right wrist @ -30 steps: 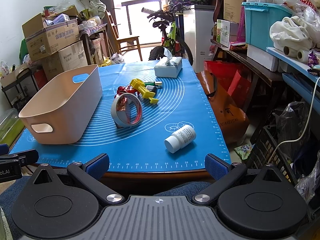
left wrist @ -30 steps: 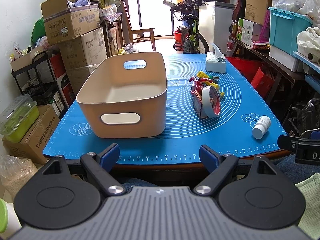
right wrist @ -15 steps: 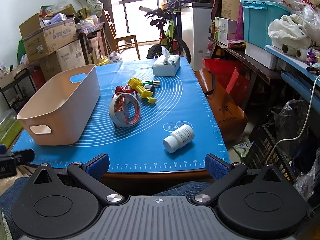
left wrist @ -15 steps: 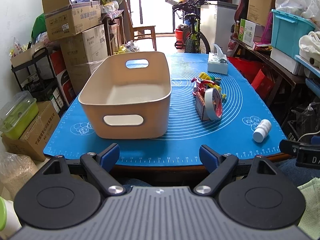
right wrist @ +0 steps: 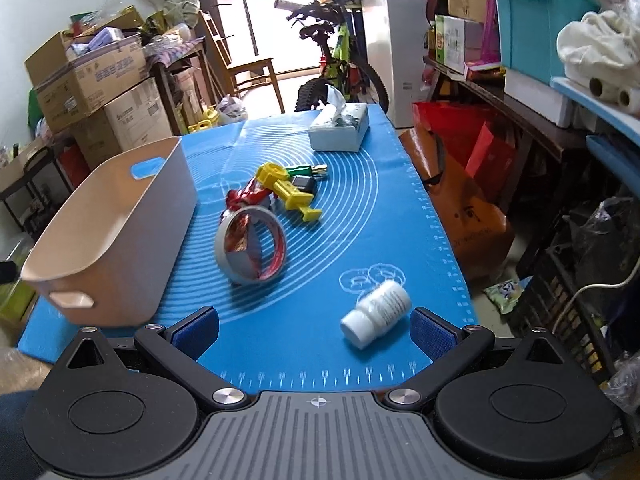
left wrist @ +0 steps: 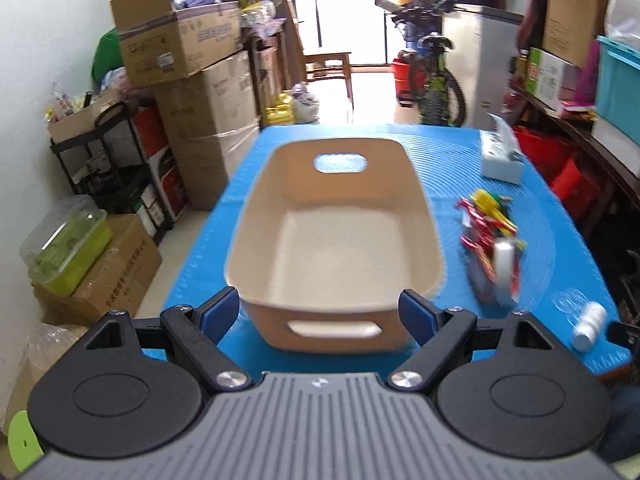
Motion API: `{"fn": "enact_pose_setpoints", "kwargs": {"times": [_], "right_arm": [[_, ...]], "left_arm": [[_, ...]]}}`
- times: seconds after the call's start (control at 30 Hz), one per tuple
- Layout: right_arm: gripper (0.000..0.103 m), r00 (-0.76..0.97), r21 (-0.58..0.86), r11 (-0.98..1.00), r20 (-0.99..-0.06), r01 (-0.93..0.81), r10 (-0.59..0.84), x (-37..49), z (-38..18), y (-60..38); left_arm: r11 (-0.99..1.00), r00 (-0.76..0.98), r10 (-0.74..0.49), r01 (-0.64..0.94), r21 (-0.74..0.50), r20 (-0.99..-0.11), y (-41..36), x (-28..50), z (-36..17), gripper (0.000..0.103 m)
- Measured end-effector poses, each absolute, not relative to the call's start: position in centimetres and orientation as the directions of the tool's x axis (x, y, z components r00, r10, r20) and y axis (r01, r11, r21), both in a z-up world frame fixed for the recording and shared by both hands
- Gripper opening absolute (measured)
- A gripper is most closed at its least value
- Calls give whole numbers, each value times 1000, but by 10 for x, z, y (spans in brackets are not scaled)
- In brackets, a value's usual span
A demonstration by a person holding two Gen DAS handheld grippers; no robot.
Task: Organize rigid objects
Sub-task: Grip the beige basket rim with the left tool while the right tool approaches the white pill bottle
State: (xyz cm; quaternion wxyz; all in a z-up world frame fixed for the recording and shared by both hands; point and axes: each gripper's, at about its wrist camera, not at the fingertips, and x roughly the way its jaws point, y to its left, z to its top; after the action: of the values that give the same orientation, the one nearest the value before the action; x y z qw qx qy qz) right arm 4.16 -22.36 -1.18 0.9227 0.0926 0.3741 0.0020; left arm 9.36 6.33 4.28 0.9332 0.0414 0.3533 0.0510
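A beige basket (left wrist: 336, 240) stands empty on the blue mat (left wrist: 452, 168); it also shows at the left in the right wrist view (right wrist: 116, 232). My left gripper (left wrist: 328, 312) is open and empty, just above the basket's near rim. A tape roll (right wrist: 250, 250), a red toy (right wrist: 248, 196), a yellow toy (right wrist: 290, 194) and small dark items lie mid-mat. A white pill bottle (right wrist: 376, 314) lies on its side just in front of my right gripper (right wrist: 314, 330), nearer its right finger. The right gripper is open and empty.
A tissue box (right wrist: 340, 126) stands at the mat's far end. Cardboard boxes (left wrist: 200, 92) and a rack crowd the left side. Shelves, a teal bin (right wrist: 532, 16) and bags line the right. A bicycle (right wrist: 340, 60) stands beyond the table.
Both grippers have moved forward and up over the table. The left one now looks down into the basket; the right one has closed in on the pill bottle.
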Motion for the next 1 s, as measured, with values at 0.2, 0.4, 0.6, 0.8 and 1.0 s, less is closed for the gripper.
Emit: {"fn": "enact_pose_setpoints", "kwargs": {"times": [0.2,0.4,0.6,0.8,1.0], "right_arm": [[100,677,159,985,-733,70,70,86,-24,-236],[100,624,105,994,-779,32,62,119,-47,-249],[100,567,97,995,-820,-6,83,142,-73,-261],[99,496,101,990,-857,-98,136,155,-91,-257],[99,458,104,987,-876,-124,150,163,-99,-253]], "left_arm": [[971,688,218,-81,225,-692,86,142,31,87],[982,603,187,-96,163,-775,120,187,15,87],[980,535,196,-136,145,-822,142,219,-6,74],[982,483,170,-154,108,-859,147,233,-27,62],[985,432,145,-148,89,-890,150,238,-43,21]]}}
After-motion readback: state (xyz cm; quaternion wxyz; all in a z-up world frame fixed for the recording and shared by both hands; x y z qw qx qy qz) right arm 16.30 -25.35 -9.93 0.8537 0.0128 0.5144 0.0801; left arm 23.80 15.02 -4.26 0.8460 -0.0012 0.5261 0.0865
